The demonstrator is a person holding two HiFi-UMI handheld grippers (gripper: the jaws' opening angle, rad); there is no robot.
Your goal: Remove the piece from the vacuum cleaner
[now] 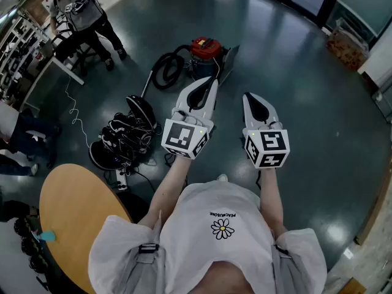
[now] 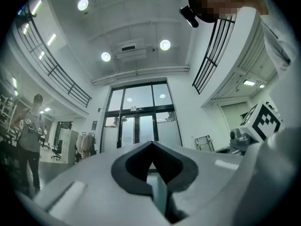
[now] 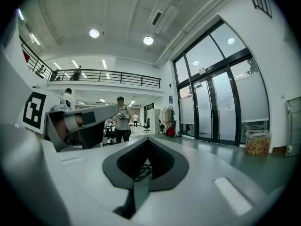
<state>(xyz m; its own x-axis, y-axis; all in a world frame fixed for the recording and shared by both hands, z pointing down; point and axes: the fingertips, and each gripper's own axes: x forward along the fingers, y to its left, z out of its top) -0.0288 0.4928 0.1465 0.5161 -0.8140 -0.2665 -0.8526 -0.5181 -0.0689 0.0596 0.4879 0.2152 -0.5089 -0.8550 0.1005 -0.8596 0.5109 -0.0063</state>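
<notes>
While the person holds both out side by side, the left gripper [image 1: 209,86] and the right gripper [image 1: 249,98] are clenched on nothing, jaw tips meeting. The red-topped vacuum cleaner [image 1: 205,52] stands on the floor ahead of the left gripper's tip, its black hose [image 1: 166,71] coiled to that gripper's left; neither gripper touches it.

Vacuum cleaner [image 1: 205,49] on floor [image 1: 300,72], hose [image 1: 166,70] coiled beside it, left tool [image 1: 212,82] beside right tool [image 1: 247,97]

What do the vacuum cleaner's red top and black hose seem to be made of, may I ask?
Red vacuum cleaner top: probably moulded plastic, given its rounded, evenly coloured shell. Black hose: likely flexible matte plastic or rubber, since it lies coiled.
</notes>
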